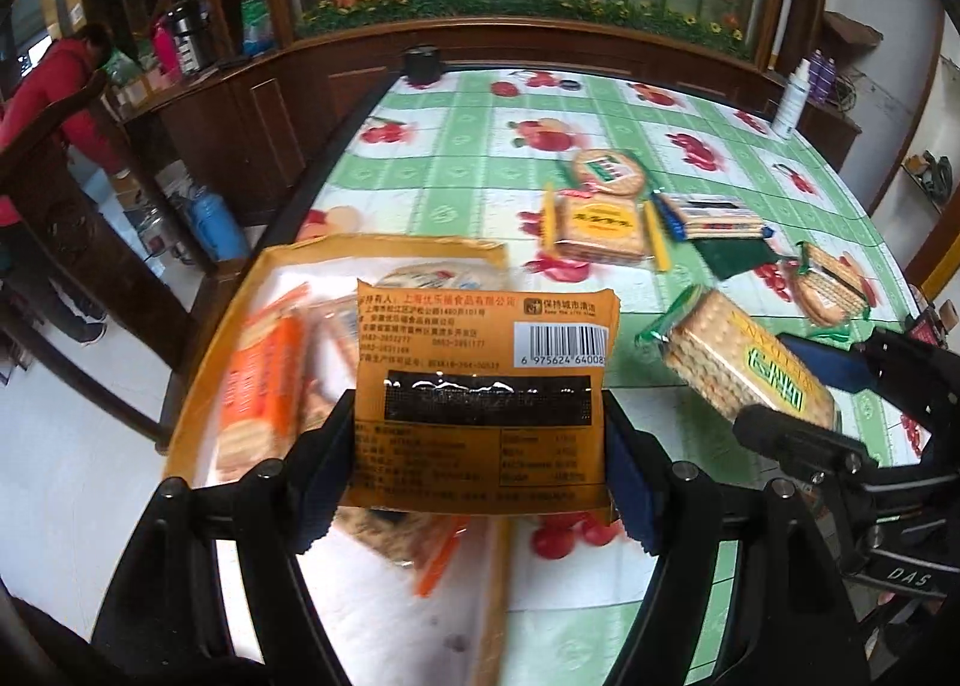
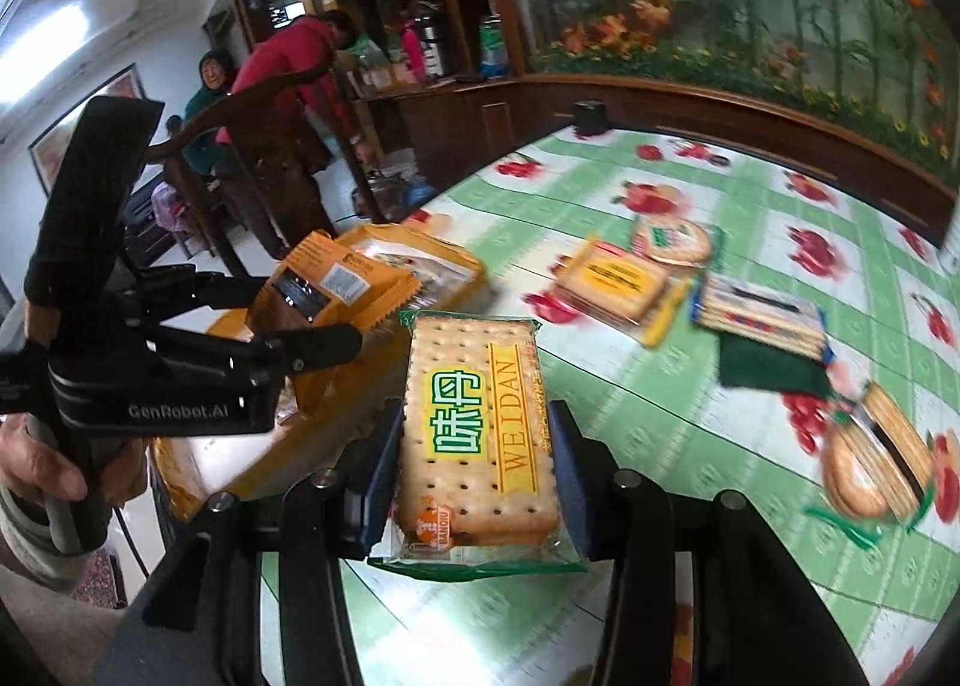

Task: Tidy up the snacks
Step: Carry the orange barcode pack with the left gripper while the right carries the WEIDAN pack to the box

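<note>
Orange foil fills the near field of the left wrist view: the left gripper (image 1: 480, 446) is clamped at mid-width on an orange snack packet (image 1: 483, 392), held back side up, with a barcode, a black printed band and small text showing. In the right wrist view the right gripper (image 2: 477, 470) is pinched nearly closed on the long edges of a cracker pack (image 2: 477, 428), clear-wrapped with green ends, pale perforated biscuits and a yellow and green label.

Both packets hang above the near edge of the table (image 1: 456, 146), close to an orange-rimmed tray (image 1: 198, 362) that already holds other orange packets, blurred here. The step in hand looks like carrying both into that tray. To do it well, I would bring each packet low over a bare patch before letting go, the left one first as it is nearer, and keep the two grippers apart so they do not knock together. The crackers look brittle, so a gentle set-down suits them.

Farther out on the green fruit-print cloth lie more cracker packs (image 1: 600, 230), round and square, not yet sorted. Beyond is a wooden cabinet.
</note>
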A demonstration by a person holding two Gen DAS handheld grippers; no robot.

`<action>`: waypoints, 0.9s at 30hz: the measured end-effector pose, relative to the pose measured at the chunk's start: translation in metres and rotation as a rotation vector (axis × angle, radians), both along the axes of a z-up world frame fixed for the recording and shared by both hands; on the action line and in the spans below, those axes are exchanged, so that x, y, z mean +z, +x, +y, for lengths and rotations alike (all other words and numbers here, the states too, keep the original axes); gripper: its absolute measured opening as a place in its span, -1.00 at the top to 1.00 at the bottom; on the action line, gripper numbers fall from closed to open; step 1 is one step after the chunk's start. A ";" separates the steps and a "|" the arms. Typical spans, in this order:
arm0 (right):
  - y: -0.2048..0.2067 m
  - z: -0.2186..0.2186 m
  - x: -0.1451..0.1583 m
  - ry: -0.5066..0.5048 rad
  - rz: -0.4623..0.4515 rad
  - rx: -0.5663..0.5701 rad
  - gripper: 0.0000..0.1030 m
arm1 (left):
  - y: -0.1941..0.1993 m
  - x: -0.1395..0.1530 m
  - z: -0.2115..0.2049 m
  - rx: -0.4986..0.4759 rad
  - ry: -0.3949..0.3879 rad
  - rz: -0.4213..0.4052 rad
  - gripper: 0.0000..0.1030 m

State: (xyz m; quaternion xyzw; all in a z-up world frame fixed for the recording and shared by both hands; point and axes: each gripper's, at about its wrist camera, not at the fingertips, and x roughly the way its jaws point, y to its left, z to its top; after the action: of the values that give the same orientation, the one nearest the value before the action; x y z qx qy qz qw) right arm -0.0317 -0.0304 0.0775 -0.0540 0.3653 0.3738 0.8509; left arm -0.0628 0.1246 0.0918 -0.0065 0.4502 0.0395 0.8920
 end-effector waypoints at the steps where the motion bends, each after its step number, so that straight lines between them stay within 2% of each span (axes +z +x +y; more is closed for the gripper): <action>1: 0.000 0.006 0.001 0.000 -0.002 0.012 0.10 | -0.002 -0.001 0.005 0.008 -0.003 0.002 -0.46; 13: 0.003 0.067 0.005 0.004 -0.004 0.127 0.10 | -0.036 -0.010 0.069 0.115 -0.030 0.023 -0.46; 22: 0.001 0.111 -0.006 -0.017 0.014 0.204 0.10 | -0.052 -0.032 0.100 0.182 -0.056 0.064 -0.46; 27: 0.000 0.128 -0.016 -0.026 0.033 0.214 0.10 | -0.053 -0.043 0.102 0.188 -0.051 0.075 -0.46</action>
State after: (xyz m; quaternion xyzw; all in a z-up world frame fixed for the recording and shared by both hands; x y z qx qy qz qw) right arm -0.0315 0.0979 0.0613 -0.0973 0.3763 0.4584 0.7992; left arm -0.1159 0.2265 0.0483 -0.0699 0.4815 0.1117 0.8665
